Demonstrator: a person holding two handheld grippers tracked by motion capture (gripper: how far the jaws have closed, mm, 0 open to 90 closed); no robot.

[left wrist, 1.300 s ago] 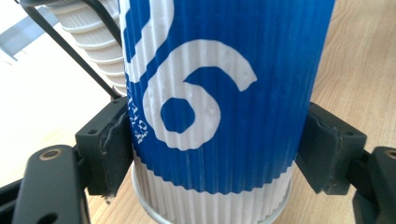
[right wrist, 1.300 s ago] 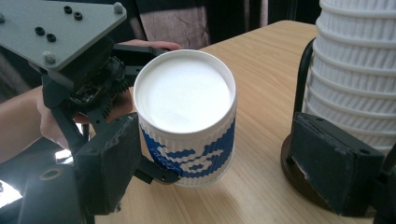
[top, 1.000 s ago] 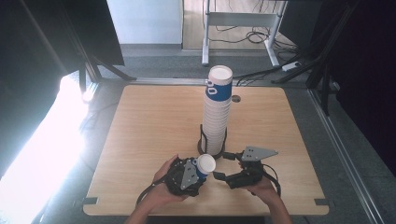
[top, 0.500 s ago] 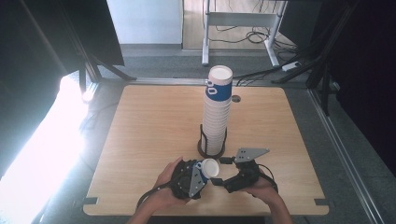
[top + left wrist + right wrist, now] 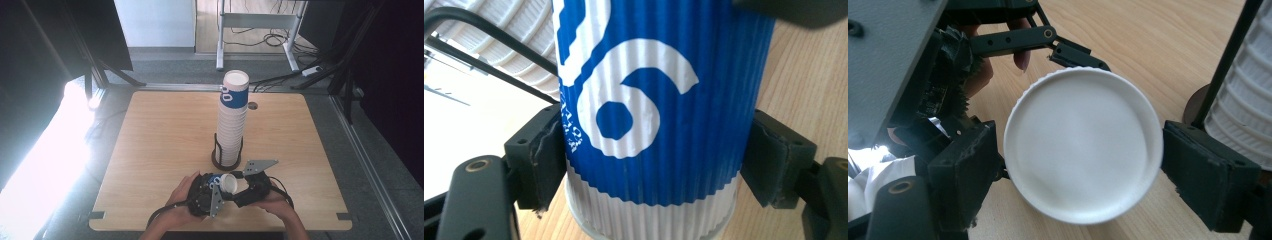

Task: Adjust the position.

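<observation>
A ribbed blue-and-white paper cup [image 5: 229, 184] is held lying over near the table's front edge. My left gripper [image 5: 216, 181] is shut on its blue side wall, and both pads [image 5: 541, 160] press the cup [image 5: 659, 100]. From the right, my right gripper [image 5: 236, 189] faces the cup's flat white end [image 5: 1083, 145]. Its jaws have just been closing, and its pads [image 5: 965, 170] touch the rim on both sides. A hand holds each gripper.
A tall stack of the same cups [image 5: 232, 120] stands in a black wire holder [image 5: 216, 161] just behind the grippers, and shows close at the right gripper view's edge [image 5: 1243, 100]. The wooden table [image 5: 160, 140] has a cable hole [image 5: 252, 106] at the back.
The right gripper has edged left, closer onto the cup's white end. Both hands and the cup have shifted slightly toward the front edge.
</observation>
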